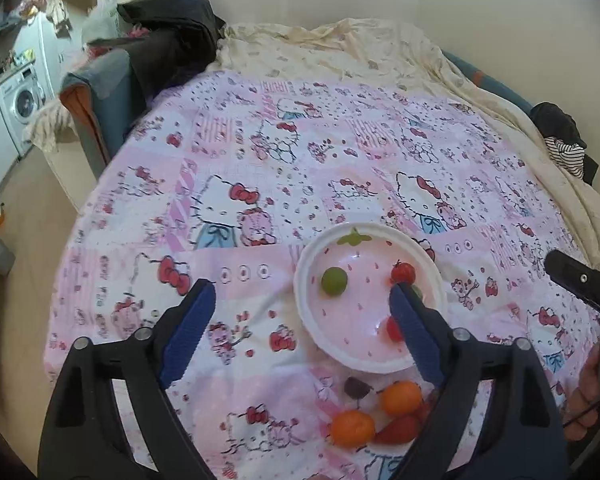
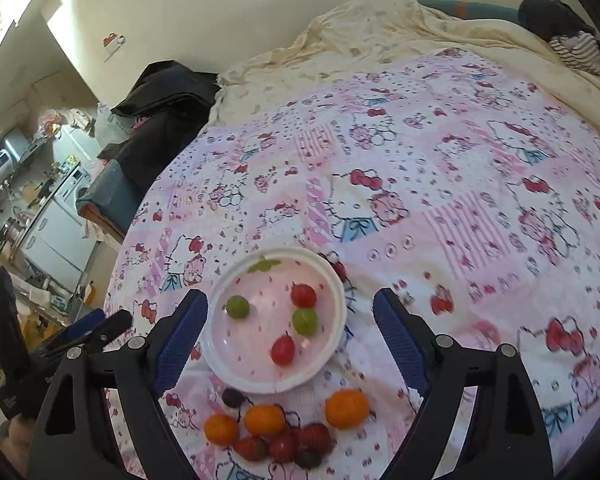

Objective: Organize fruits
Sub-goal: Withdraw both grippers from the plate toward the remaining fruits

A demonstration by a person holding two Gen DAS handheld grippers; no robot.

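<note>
You are holding both the left gripper (image 1: 302, 330) and right gripper (image 2: 286, 336) spread wide and empty over the bowl (image 2: 220, 364), because loose oranges (image 2: 346, 408) and strawberries (image 2: 318, 438) are waiting just beside its near rim.

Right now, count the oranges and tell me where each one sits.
3, all on the sheet in front of the bowl, none inside it: left orange, middle orange, right orange. The gripper bodies could hide more.
</note>
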